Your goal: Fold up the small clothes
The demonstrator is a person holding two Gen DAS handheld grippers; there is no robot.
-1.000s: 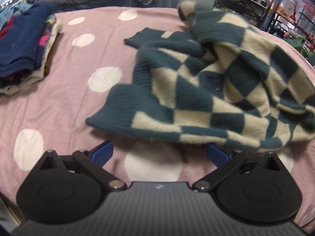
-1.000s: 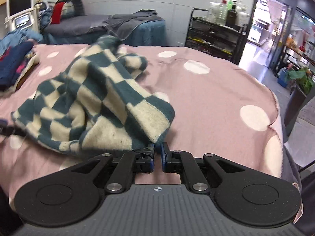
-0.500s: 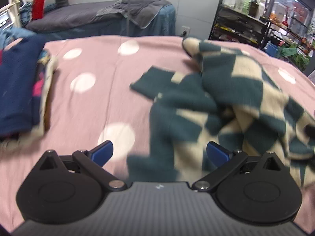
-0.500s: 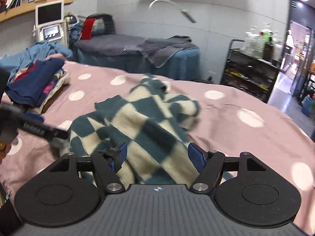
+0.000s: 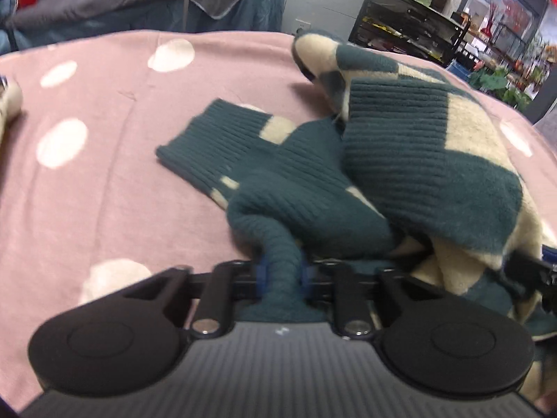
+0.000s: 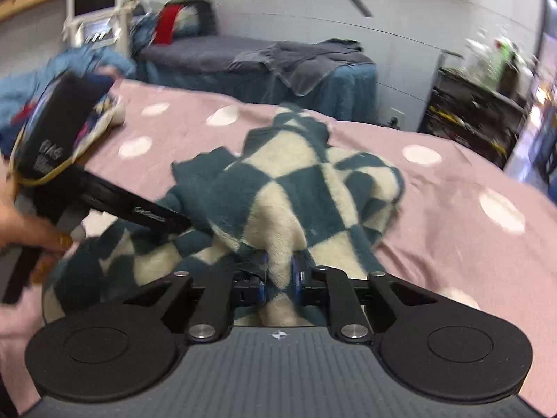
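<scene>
A teal and cream checkered knit sweater lies crumpled on the pink dotted bedspread. My left gripper is shut on a teal ribbed fold of the sweater at its near edge. My right gripper is shut on a cream and teal fold of the same sweater. The left gripper's body shows in the right wrist view at the left, held by a hand, reaching into the sweater.
A stack of folded clothes sits at the bedspread's left edge. A second bed with grey towels stands behind. A black shelf rack with bottles stands at the far right.
Both grippers were open half a second ago and have now shut on folds of the sweater. The right gripper had let go of its earlier hold and moved in over the sweater.
</scene>
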